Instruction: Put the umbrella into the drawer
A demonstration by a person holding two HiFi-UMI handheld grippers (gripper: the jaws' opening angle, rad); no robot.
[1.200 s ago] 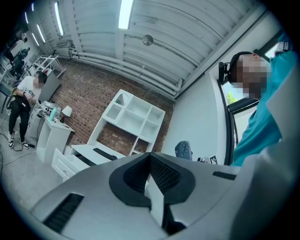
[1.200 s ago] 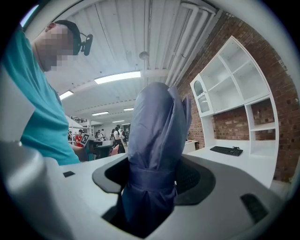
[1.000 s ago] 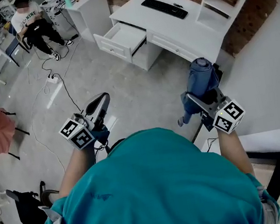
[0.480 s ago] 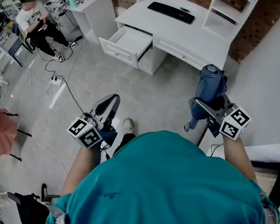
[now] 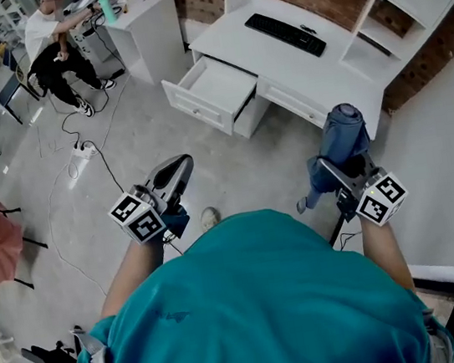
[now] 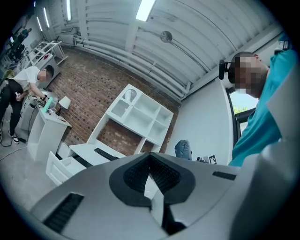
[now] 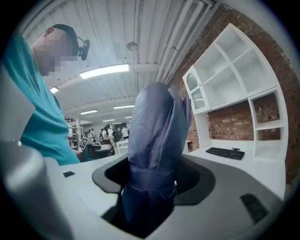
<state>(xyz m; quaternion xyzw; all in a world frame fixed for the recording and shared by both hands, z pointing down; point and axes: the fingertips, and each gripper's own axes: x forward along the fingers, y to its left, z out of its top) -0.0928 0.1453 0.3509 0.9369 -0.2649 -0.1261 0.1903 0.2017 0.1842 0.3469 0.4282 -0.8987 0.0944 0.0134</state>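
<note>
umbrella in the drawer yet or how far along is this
Done: the drawer stands open, and the folded umbrella is clamped in the right tongs. In hand: it is held upright, well short of the desk. Left: reach the drawer, lay the umbrella in, release. The left tongs are shut and empty.

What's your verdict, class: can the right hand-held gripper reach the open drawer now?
Probably not yet: the right hand-held gripper, shut on the umbrella, stands apart from the drawer, though only open floor lies between.
</note>
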